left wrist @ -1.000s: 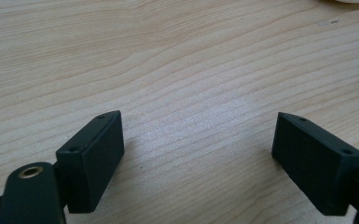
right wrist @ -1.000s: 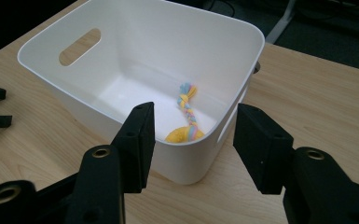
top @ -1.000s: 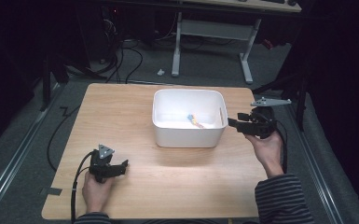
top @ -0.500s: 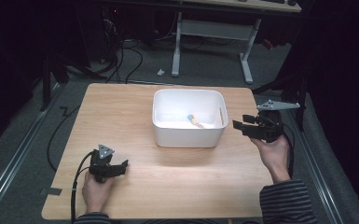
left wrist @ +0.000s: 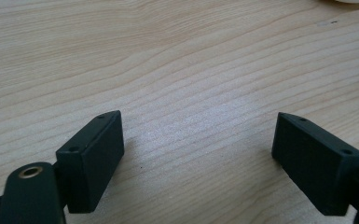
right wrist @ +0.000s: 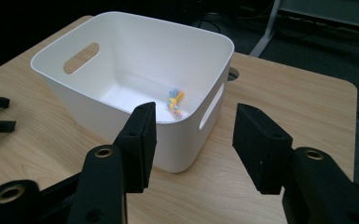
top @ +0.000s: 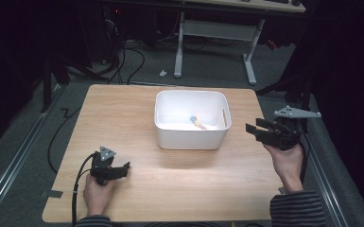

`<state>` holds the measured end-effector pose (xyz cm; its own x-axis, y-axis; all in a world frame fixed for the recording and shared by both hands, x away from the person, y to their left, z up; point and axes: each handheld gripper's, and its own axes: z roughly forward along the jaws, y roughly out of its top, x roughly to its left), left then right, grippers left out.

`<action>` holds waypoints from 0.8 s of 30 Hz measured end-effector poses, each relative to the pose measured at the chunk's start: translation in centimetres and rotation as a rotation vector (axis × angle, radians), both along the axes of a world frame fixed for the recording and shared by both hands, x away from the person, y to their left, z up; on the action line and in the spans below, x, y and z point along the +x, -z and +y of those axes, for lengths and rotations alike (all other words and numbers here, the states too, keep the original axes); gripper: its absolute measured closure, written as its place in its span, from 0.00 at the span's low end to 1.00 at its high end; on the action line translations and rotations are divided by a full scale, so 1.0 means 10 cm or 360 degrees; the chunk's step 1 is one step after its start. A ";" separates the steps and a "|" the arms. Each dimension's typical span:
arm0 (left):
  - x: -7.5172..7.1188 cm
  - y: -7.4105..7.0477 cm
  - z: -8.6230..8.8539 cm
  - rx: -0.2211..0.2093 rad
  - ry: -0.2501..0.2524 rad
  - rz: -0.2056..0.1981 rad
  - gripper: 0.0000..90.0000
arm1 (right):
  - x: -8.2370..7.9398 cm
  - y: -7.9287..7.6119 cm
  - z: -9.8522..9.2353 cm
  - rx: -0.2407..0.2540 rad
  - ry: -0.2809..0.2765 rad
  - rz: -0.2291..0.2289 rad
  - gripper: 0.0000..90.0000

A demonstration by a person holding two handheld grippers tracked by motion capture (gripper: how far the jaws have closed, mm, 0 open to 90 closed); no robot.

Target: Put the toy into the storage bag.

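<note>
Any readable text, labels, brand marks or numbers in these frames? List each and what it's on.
None readable.
white bin: plain walls, no label or mark in the high view or the right gripper view.
small multicoloured item in the bin: too small and blurred to tell whether it carries print.
left gripper and right gripper: black jaws, screw holes only, no markings.
wooden table: bare grain.
</note>
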<state>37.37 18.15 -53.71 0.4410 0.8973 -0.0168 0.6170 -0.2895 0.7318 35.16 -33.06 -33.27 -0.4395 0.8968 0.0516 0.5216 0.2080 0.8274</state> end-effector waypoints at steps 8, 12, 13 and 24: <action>0.00 0.00 0.00 0.0000 0.0000 0.0000 0.19 | -0.17 0.01 -0.11 0.0005 0.0033 -0.0033 0.56; 0.00 0.00 0.00 0.0000 0.0000 0.0000 0.19 | -0.22 0.06 -0.14 0.0019 0.0039 -0.0033 0.56; 0.00 0.00 0.00 0.0000 0.0000 0.0000 0.19 | -0.23 0.09 -0.15 0.0027 0.0041 -0.0033 0.56; 0.00 0.00 0.00 0.0003 0.0000 0.0000 0.19 | -0.32 0.35 -0.18 -0.0020 0.0087 0.0009 0.56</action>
<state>37.37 18.14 -53.71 0.4410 0.8974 -0.0151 0.6168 -0.2909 0.7314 31.97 -34.89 -36.75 -0.3896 0.9200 0.0425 0.5372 0.1896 0.8219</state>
